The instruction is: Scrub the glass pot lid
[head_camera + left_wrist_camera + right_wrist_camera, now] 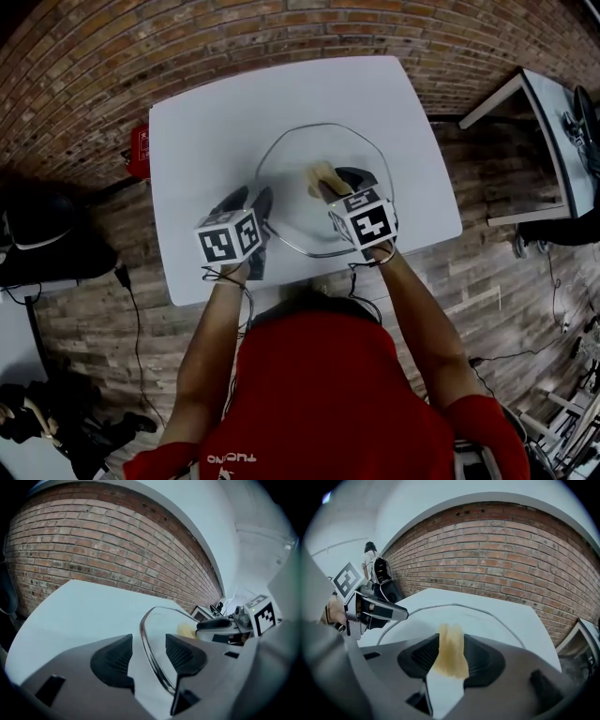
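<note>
A round glass pot lid point(281, 142) with a metal rim lies flat on the white table point(206, 122). My left gripper point(251, 202) stands at the lid's near left edge. In the left gripper view the rim point(154, 663) runs between the jaws of the left gripper point(149, 651), which are spread and stand off it. My right gripper point(339, 180) is over the lid's near right part. A yellowish sponge point(451, 653) stands between its spread jaws and rests on the glass point(487, 620). The sponge point(321, 176) also shows in the head view.
The table stands on a brick floor. A red object point(139, 152) sits by the table's left edge. A second white table point(553, 122) is to the right, and dark bags point(37, 234) are on the left. A person with a backpack point(375, 569) stands further off.
</note>
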The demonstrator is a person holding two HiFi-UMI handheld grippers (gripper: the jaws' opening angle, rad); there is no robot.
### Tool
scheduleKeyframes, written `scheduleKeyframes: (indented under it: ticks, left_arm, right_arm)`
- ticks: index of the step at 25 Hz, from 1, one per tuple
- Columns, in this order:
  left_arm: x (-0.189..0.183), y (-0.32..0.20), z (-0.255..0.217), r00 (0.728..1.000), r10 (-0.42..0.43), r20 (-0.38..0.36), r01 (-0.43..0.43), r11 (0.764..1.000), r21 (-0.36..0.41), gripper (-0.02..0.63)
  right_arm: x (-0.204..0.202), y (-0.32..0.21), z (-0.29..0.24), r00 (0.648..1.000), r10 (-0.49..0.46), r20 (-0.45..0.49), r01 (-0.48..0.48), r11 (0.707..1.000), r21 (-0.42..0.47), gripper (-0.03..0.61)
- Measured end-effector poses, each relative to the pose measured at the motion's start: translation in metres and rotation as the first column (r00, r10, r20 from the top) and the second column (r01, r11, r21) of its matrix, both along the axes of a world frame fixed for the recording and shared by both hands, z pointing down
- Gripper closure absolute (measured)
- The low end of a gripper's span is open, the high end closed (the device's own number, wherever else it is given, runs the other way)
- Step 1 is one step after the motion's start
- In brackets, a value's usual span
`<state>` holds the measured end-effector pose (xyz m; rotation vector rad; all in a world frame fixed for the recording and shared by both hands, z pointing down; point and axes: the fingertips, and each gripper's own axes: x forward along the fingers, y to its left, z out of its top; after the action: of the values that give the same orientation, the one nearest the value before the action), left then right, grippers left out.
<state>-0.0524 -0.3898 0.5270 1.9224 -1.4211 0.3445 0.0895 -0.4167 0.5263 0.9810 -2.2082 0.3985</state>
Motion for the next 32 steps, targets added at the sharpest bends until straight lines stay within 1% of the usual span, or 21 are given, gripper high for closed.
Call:
scheduleKeyframes:
  ticks: [6,11,13,14,15,20,25,28,32]
  left_arm:
    - [0.001,0.0,0.016,1.0,-0.008,-0.016,0.007,0.997,-0.071,0.403]
    - [0.002,0.0,0.021,1.0,0.004,-0.029,-0.007,0.996,-0.091,0.41]
    - [0.004,0.0,0.022,0.999,0.01,-0.034,-0.013,0.996,-0.092,0.445]
    - [0.005,0.0,0.021,0.999,0.012,-0.037,-0.016,0.996,-0.089,0.459]
    - [0.006,-0.001,0.021,0.999,0.014,-0.037,-0.017,0.996,-0.087,0.475]
    - [0.007,-0.002,0.021,0.999,0.004,-0.042,-0.008,0.996,-0.087,0.488]
    - [0.007,-0.002,0.02,0.999,-0.012,-0.052,0.007,0.996,-0.092,0.495]
    - [0.006,-0.001,0.02,0.998,-0.016,-0.061,0.01,0.995,-0.097,0.5]
    - [0.006,0.001,0.02,0.998,-0.02,-0.061,0.014,0.995,-0.1,0.5]
  right_arm:
    - [0.002,-0.001,0.015,1.0,-0.006,-0.029,0.005,0.999,-0.049,0.42]
    - [0.002,-0.002,0.021,0.999,-0.009,-0.038,0.007,0.998,-0.059,0.427]
    - [0.002,-0.001,0.021,0.999,-0.01,-0.042,0.008,0.999,-0.053,0.459]
    - [0.001,-0.001,0.021,0.999,-0.011,-0.044,0.009,0.999,-0.048,0.487]
    - [0.0,-0.001,0.021,0.999,-0.012,-0.047,0.01,0.999,-0.042,0.496]
    - [-0.002,0.001,0.025,0.999,-0.014,-0.053,0.011,0.999,-0.041,0.522]
    - [-0.001,-0.001,0.018,0.999,0.0,-0.043,-0.002,0.999,-0.054,0.528]
    - [-0.005,-0.008,0.0,1.0,0.022,-0.015,-0.022,0.999,-0.03,0.528]
    - [-0.024,-0.028,-0.022,0.999,0.035,0.039,-0.035,0.999,0.006,0.528]
